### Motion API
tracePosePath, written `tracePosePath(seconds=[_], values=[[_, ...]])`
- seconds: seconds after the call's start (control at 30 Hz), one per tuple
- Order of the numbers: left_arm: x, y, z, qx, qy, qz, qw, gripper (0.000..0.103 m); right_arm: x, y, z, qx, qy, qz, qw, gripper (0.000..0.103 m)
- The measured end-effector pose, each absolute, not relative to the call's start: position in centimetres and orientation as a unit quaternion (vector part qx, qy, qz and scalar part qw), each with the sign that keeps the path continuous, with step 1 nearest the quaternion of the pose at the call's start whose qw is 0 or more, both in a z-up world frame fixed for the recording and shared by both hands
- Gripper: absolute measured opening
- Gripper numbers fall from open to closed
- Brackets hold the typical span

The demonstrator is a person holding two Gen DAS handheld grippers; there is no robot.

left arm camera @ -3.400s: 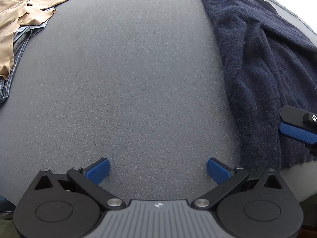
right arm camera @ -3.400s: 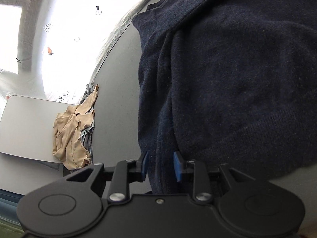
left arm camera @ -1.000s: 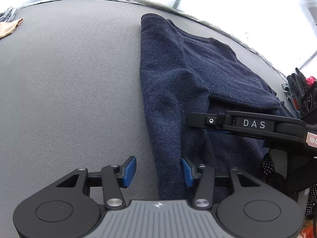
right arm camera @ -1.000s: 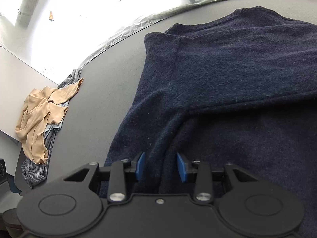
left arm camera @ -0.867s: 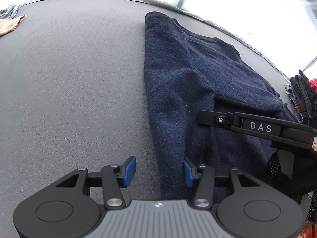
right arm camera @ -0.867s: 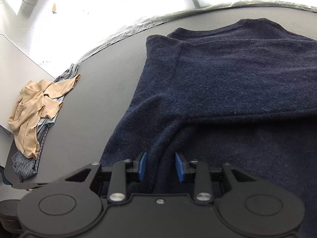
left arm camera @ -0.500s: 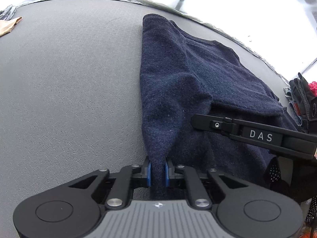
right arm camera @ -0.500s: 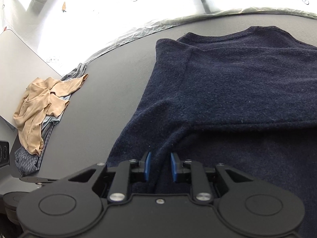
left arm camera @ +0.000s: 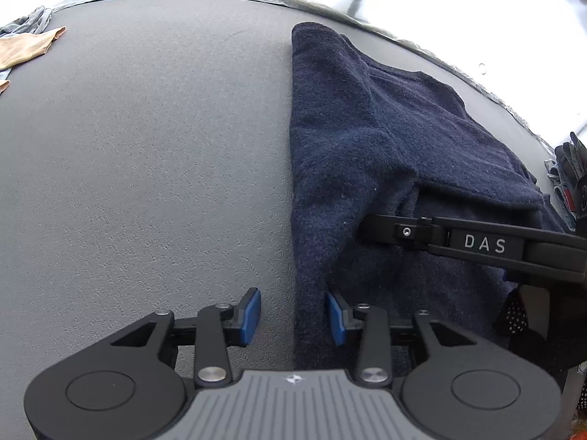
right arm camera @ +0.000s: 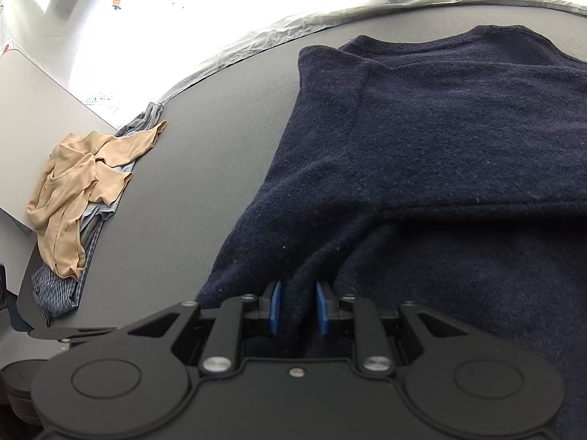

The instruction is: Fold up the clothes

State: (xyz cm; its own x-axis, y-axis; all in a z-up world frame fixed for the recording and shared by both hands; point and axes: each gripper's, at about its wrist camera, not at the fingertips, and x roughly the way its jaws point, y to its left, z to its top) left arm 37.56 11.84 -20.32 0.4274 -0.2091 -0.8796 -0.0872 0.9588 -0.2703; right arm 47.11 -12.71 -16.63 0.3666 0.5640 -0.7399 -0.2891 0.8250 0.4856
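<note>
A dark grey table [left arm camera: 146, 146] carries a navy sweater [right arm camera: 458, 146], spread flat. The right tongs [right arm camera: 298, 308] pinch a ridge of its fabric. The left tongs [left arm camera: 293, 315] are opening around its edge, pads clear. A tan garment [right arm camera: 73, 183] lies well apart.

The sweater [right arm camera: 458, 154] runs off the right edge in the right wrist view, and its hem is hidden behind the right gripper [right arm camera: 298, 308]. Beside the sweater, the tan garment [left arm camera: 25, 49] is cut by the left edge in the left wrist view, and dark items [left arm camera: 568, 168] at the right edge are too small to identify
</note>
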Motion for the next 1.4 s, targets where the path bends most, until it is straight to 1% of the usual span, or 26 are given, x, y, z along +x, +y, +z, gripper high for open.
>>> tracePosePath(seconds=[0.03, 0.07, 0.1, 0.2, 0.3, 0.33, 0.37, 0.4, 0.43, 0.5, 0.53, 0.57, 0.6, 0.63, 0.67, 0.8, 0.87, 0.9, 0.97, 1.07, 1.17, 1.27, 1.4], values=[[37.4, 11.8, -20.2, -0.137, 0.533, -0.039, 0.834, 0.043, 47.1, -12.8, -16.5, 0.144, 0.496, 0.264, 0.815, 0.007], [37.2, 11.7, -20.1, -0.136, 0.532, -0.041, 0.835, 0.047, 47.0, -13.1, -16.2, 0.150, 0.490, 0.264, 0.817, 0.007], [37.0, 11.7, -20.1, -0.134, 0.532, -0.043, 0.835, 0.053, 46.8, -13.4, -15.4, 0.155, 0.481, 0.267, 0.821, 0.007], [36.4, 11.2, -19.9, -0.119, 0.533, -0.053, 0.836, 0.060, 45.8, -14.5, -13.4, 0.154, 0.460, 0.247, 0.839, 0.007], [36.1, 10.5, -20.4, -0.089, 0.548, -0.046, 0.830, 0.062, 45.8, -14.1, -14.6, 0.109, 0.489, 0.213, 0.839, 0.008], [35.9, 10.2, -20.4, -0.077, 0.548, -0.046, 0.832, 0.063, 45.6, -13.6, -15.3, 0.088, 0.489, 0.209, 0.842, 0.013], [35.7, 9.8, -20.4, -0.065, 0.548, -0.045, 0.833, 0.066, 45.4, -13.3, -15.9, 0.070, 0.488, 0.206, 0.846, 0.018], [35.6, 9.6, -20.5, -0.060, 0.549, -0.042, 0.833, 0.072, 45.1, -13.3, -15.9, 0.069, 0.482, 0.206, 0.849, 0.019], [35.4, 9.5, -20.5, -0.057, 0.550, -0.039, 0.833, 0.074, 44.9, -13.4, -15.6, 0.068, 0.485, 0.202, 0.848, 0.022], [35.1, 9.6, -20.6, -0.075, 0.548, -0.027, 0.833, 0.078, 44.2, -14.4, -14.5, 0.070, 0.471, 0.196, 0.857, 0.029], [35.0, 9.7, -20.6, -0.084, 0.547, -0.023, 0.833, 0.080, 43.7, -15.1, -13.9, 0.071, 0.460, 0.193, 0.864, 0.035], [34.8, 9.7, -20.6, -0.096, 0.546, -0.017, 0.832, 0.084, 43.2, -15.7, -13.3, 0.072, 0.450, 0.189, 0.870, 0.040], [34.7, 9.8, -20.6, -0.108, 0.544, -0.011, 0.832, 0.087, 42.9, -16.6, -12.9, 0.074, 0.445, 0.181, 0.874, 0.040], [34.5, 9.7, -20.6, -0.113, 0.545, -0.005, 0.831, 0.088, 42.6, -17.9, -12.5, 0.084, 0.439, 0.170, 0.878, 0.042], [34.4, 9.6, -20.5, -0.116, 0.545, 0.000, 0.830, 0.089, 42.2, -19.2, -12.1, 0.094, 0.433, 0.159, 0.882, 0.046], [34.5, 9.2, -20.1, -0.136, 0.541, 0.029, 0.830, 0.090, 41.7, -25.0, -11.5, 0.158, 0.416, 0.110, 0.889, 0.051], [34.8, 9.3, -19.7, -0.146, 0.531, 0.043, 0.834, 0.091, 41.6, -27.8, -11.4, 0.188, 0.407, 0.083, 0.890, 0.060], [35.2, 9.3, -19.3, -0.149, 0.523, 0.053, 0.837, 0.092, 41.6, -29.2, -11.3, 0.198, 0.399, 0.065, 0.893, 0.062], [35.9, 9.4, -18.5, -0.151, 0.509, 0.065, 0.845, 0.093, 41.5, -31.7, -11.1, 0.220, 0.377, 0.039, 0.899, 0.075], [37.8, 9.4, -17.5, -0.147, 0.491, 0.076, 0.855, 0.096, 41.8, -35.8, -11.0, 0.261, 0.348, -0.009, 0.900, 0.077], [40.6, 9.4, -17.2, -0.136, 0.485, 0.090, 0.859, 0.097, 43.3, -39.3, -11.3, 0.293, 0.327, -0.053, 0.897, 0.077], [43.6, 9.3, -17.7, -0.137, 0.495, 0.099, 0.852, 0.097, 45.9, -42.8, -12.4, 0.331, 0.308, -0.100, 0.886, 0.077], [47.3, 8.4, -18.5, -0.125, 0.514, 0.105, 0.842, 0.097, 49.8, -45.8, -13.9, 0.369, 0.312, -0.118, 0.868, 0.076]])
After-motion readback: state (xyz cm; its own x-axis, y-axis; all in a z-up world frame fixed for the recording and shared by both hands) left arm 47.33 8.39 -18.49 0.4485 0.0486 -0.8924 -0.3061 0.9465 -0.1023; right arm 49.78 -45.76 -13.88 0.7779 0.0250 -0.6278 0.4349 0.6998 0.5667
